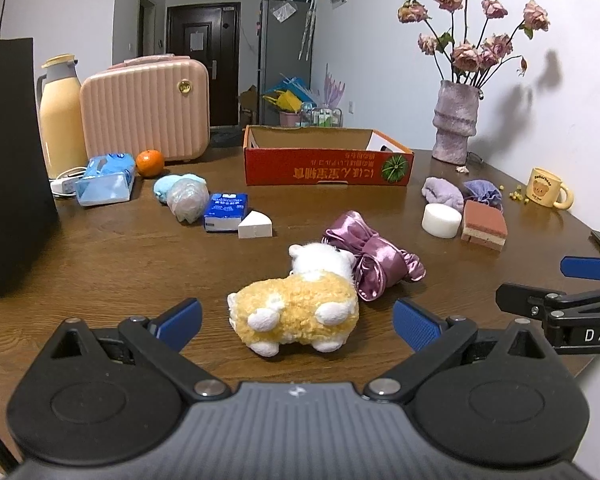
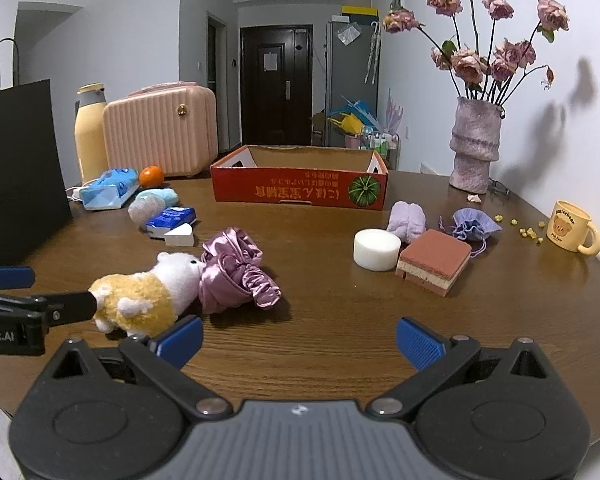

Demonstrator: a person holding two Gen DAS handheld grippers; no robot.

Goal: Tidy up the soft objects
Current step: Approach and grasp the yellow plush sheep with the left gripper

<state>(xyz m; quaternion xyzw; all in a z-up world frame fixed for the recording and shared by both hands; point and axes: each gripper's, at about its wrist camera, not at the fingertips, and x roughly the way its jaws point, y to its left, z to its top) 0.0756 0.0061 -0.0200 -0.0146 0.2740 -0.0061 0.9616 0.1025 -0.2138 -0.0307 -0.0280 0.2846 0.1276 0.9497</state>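
Observation:
A yellow and white plush toy (image 1: 296, 312) (image 2: 140, 300) lies on the brown table (image 1: 140, 264), its head against a crumpled purple satin cloth (image 1: 372, 264) (image 2: 236, 272). My left gripper (image 1: 297, 320) (image 2: 40, 292) is open, with the toy's rear between its blue pads and a gap on each side. My right gripper (image 2: 299, 340) (image 1: 548, 282) is open over bare table to the right of the toy, holding nothing. A red cardboard box (image 1: 324, 168) (image 2: 300, 190) stands open at the back centre.
To the right lie a white round sponge (image 2: 377, 249), a layered sponge (image 2: 434, 260), a lavender cloth (image 2: 407, 218) and a purple pouch (image 2: 472, 224). To the left are a white wedge (image 1: 255, 225), tissue packs (image 1: 225, 211), an orange (image 1: 149, 163), a black bag (image 1: 8, 168). Vase (image 2: 474, 152) and mug (image 2: 572, 232) stand far right.

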